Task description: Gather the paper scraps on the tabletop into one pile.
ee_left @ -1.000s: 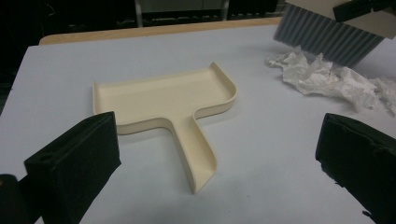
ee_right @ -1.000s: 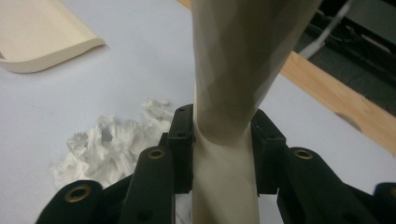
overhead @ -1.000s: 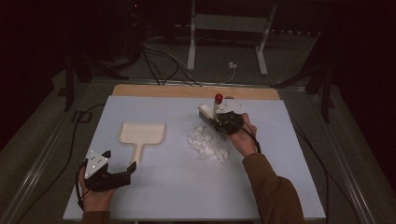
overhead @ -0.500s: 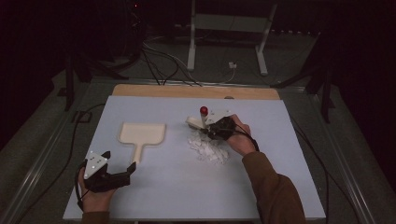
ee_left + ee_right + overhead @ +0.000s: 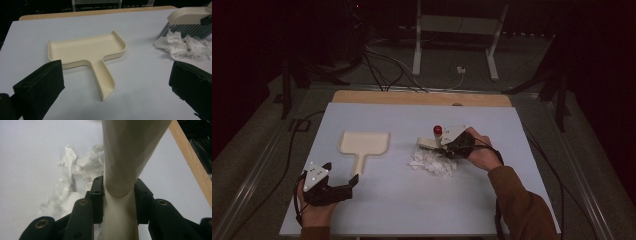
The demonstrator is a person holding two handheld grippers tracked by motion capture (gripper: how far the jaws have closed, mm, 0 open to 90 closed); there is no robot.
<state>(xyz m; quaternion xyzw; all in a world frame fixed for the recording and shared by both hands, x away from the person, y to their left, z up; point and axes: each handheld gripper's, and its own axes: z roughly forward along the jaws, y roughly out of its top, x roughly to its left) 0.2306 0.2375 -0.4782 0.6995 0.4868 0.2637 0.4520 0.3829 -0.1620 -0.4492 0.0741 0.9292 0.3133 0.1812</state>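
Observation:
A cream dustpan [image 5: 362,144] lies flat on the pale table, its handle pointing toward me; it also shows as the dustpan [image 5: 87,50]. A pile of crumpled white paper [image 5: 434,162] sits at the table's middle. My right gripper [image 5: 446,146] is shut on the handle of a cream brush [image 5: 428,143], whose bristles rest at the pile's far edge. In the right gripper view the jaws of my right gripper [image 5: 119,192] clamp the brush [image 5: 130,150], with paper [image 5: 77,175] beyond. My left gripper [image 5: 339,187] rests open near the front left, its jaws empty, facing the dustpan handle.
A red knob [image 5: 438,130] stands just behind the brush. A wooden strip [image 5: 422,98] borders the table's far edge, with cables and a metal stand on the floor beyond. The brush [image 5: 190,20] and paper [image 5: 185,45] appear at the upper right of the left gripper view.
My right hand has carried the brush left and toward me, down onto the far edge of the paper pile. The left gripper has stayed put.

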